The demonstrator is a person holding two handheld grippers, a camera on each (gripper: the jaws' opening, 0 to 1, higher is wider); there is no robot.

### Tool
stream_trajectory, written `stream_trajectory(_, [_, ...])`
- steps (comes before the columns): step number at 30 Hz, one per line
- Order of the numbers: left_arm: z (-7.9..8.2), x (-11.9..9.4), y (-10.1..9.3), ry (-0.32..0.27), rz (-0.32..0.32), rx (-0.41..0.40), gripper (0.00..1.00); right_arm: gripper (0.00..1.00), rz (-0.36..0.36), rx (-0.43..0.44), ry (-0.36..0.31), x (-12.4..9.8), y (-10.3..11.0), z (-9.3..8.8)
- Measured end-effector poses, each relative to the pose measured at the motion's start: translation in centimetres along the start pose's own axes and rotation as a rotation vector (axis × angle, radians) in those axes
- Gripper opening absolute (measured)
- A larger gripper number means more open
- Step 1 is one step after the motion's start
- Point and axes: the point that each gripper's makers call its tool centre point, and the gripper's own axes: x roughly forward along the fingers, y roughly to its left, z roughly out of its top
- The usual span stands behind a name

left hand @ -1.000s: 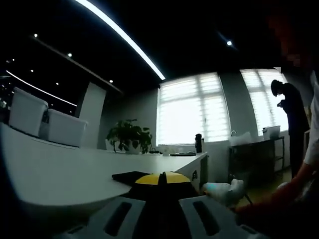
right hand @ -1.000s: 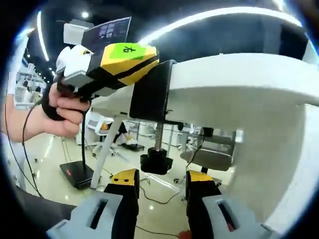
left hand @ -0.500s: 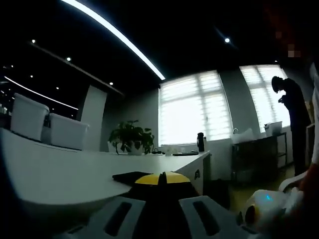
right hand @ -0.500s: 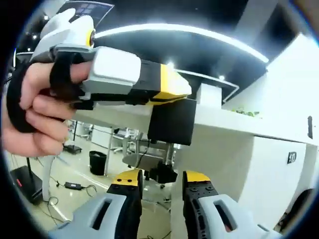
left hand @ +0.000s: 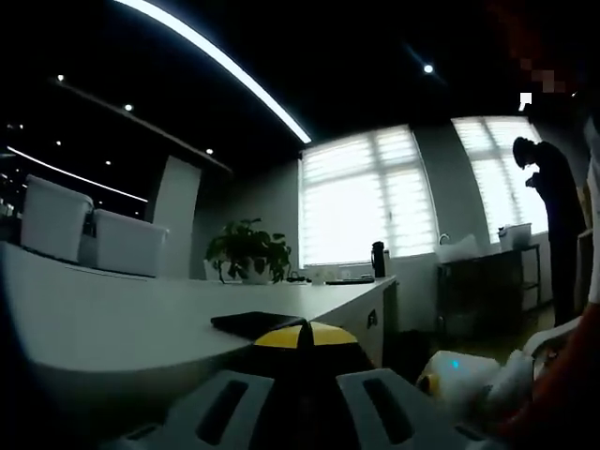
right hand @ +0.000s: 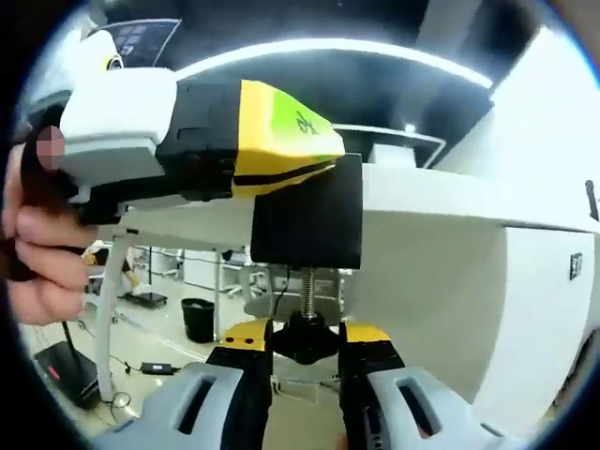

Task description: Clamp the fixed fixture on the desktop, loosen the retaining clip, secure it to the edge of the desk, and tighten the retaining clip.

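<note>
Left gripper (right hand: pixel 281 155) with jaws closed, hand (right hand: pixel 37 253) behind; right gripper (right hand: pixel 305 342) jaws nearly together.

Clamp (right hand: pixel 307 225) on tabletop (right hand: pixel 441 197) edge at 12 o'clock; knob (right hand: pixel 305 339) below, between right gripper (right hand: pixel 305 352) jaws; left gripper (right hand: pixel 253 141) at 10 o'clock.

Under the desk (right hand: pixel 441 197) we see open air down to the floor, so that side is free to approach. The black fixture (right hand: pixel 309 223) hangs over the desk edge, its screw knob (right hand: pixel 305 339) sitting between our right gripper (right hand: pixel 306 339) jaws. The left gripper (right hand: pixel 202 141) bars the way above it. On top, white bins (left hand: pixel 89 234) and a plant (left hand: pixel 248 253) stand well back, leaving bare desktop between.
</note>
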Motion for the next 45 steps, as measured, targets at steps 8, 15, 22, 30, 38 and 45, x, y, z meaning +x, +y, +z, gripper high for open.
stream_trajectory(8, [-0.1,0.1,0.0,-0.002,-0.004,0.008,0.02,0.25,0.417,0.036,-0.023,0.1,1.0,0.0])
stream_trajectory(15, [-0.2,0.2,0.0,-0.004,-0.005,0.007,0.02,0.25,0.624,0.070,0.013,0.0,1.8,0.0])
stream_trajectory(22, [-0.2,0.3,0.0,-0.005,-0.007,0.016,0.02,0.25,0.707,0.164,0.024,-0.4,2.2,-0.2])
stream_trajectory(30, [-0.2,0.3,-0.1,-0.003,-0.002,0.026,0.02,0.37,0.425,0.137,0.023,-1.7,0.9,-1.3])
stream_trajectory(38, [-0.2,0.1,-0.1,-0.003,0.006,0.031,0.02,0.46,0.110,0.166,-0.010,-2.4,-0.6,-1.6])
stream_trajectory(45, [-0.2,0.1,-0.1,0.000,0.013,0.022,0.02,0.42,0.017,-0.037,0.039,-0.4,0.6,-1.4])
